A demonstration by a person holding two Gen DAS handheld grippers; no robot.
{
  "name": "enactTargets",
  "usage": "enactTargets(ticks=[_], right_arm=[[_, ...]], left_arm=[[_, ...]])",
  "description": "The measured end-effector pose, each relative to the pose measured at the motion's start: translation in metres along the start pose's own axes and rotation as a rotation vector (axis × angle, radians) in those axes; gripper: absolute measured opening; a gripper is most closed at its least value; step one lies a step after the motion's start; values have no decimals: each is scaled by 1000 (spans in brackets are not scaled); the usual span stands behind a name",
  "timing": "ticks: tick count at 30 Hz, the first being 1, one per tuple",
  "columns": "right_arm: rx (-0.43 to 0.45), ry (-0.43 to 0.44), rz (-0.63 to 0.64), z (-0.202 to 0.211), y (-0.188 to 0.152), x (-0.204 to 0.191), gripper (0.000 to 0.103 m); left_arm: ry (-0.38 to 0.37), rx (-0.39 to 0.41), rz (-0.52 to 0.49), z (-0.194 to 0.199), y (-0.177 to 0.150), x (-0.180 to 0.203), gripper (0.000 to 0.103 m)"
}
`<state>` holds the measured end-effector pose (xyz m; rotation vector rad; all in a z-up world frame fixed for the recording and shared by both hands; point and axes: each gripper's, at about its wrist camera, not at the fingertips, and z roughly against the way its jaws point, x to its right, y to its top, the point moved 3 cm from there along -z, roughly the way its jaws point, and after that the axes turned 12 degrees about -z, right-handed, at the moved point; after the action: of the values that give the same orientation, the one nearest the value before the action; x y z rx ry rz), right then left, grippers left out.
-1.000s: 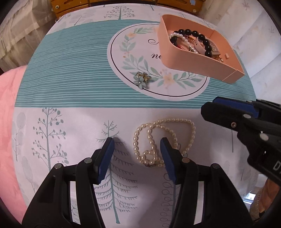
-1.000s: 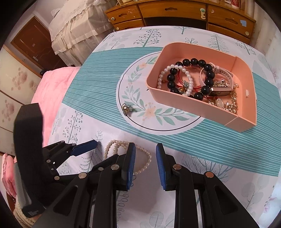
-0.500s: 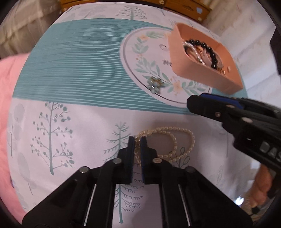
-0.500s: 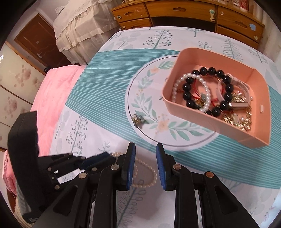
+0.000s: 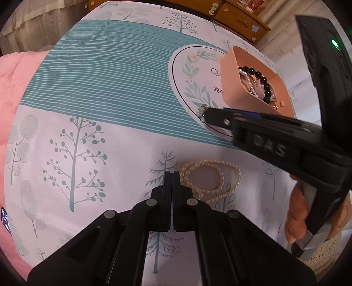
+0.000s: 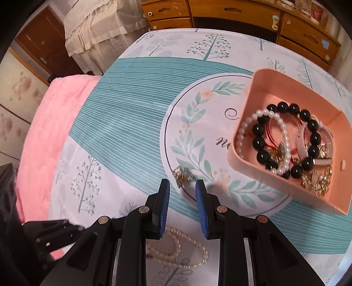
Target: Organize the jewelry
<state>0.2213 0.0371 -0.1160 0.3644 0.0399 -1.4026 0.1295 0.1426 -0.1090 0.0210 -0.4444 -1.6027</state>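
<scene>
A pearl necklace (image 5: 211, 178) lies coiled on the printed tablecloth; it also shows under my right gripper in the right wrist view (image 6: 178, 250). My left gripper (image 5: 171, 176) is shut, empty, its tips just left of the pearls. My right gripper (image 6: 182, 187) is open, its tips on either side of a small flower brooch (image 6: 182, 173), which also shows in the left wrist view (image 5: 201, 111) at the right gripper's tip. A pink tray (image 6: 242, 140) holds a black bead bracelet (image 6: 261, 143), a pearl bracelet and gold pieces; it also shows in the left wrist view (image 5: 231, 88).
A pink blanket (image 6: 55, 114) lies along the table's left side. A wooden dresser (image 6: 242, 13) stands behind the table. The right gripper's body (image 5: 286, 149) crosses the right of the left wrist view above the pearls.
My left gripper shut beside the pearls without taking them and drew back left. My right gripper moved forward over the pearls to the flower brooch, still open.
</scene>
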Motion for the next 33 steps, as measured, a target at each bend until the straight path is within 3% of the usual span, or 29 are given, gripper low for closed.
enactTargets(ticks=[12,19,21,23,25,33], right_arm=[[4,-25,13,-19,8,-9,22],[-9,11,-21,-11,2,0,21],[-16,40,-47,-5,0,6,21],[-18,70,-74,3,-2,13,21],[-15,91,-100,13,-5,21,21],[7,127,-149,47,-21,51,21]], left_arm=[[-30,-16,-11,-4,0,4,0],[-13,-34,-110,-11,8,25,0],[-2,-41,-147,-13,12,31,6],[4,-46,-191,-15,15,38,24],[11,-42,-228,-14,19,44,36],[38,-79,-438,-24,29,70,37]])
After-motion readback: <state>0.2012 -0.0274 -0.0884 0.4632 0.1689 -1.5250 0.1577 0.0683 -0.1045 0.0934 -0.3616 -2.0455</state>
